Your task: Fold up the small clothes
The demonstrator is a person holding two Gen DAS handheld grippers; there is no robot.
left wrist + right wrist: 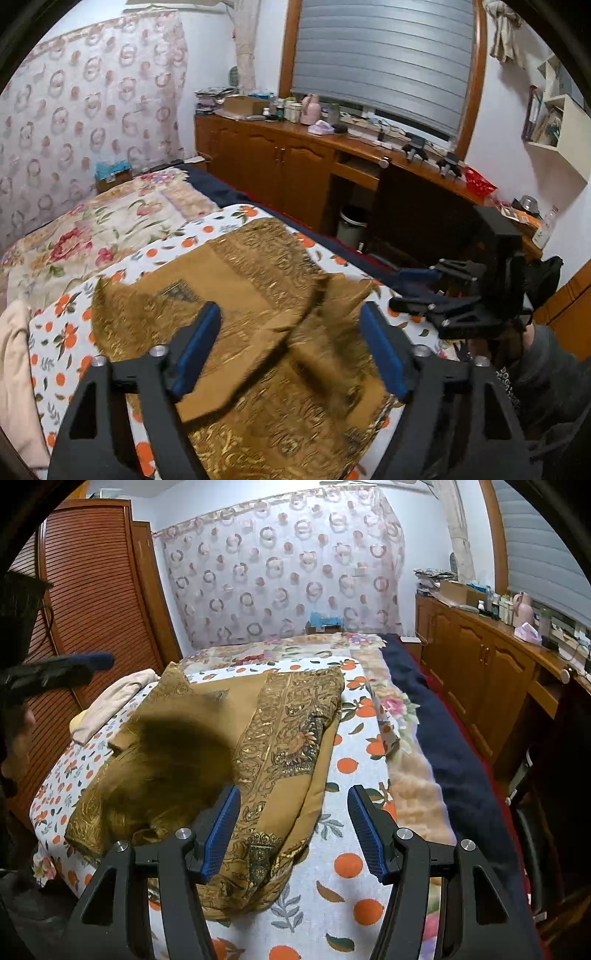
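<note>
A: Any writing showing?

B: Only white lettering on the dark sleeve beside the right gripper; too blurred to read.

A: Garment position?

B: The gold-patterned brown garment is lying partly folded on the orange-print sheet. The left gripper is hovering over it, jaws spread wide, holding nothing. In its own view the right gripper is standing open too, its left finger over the garment's right edge.
</note>
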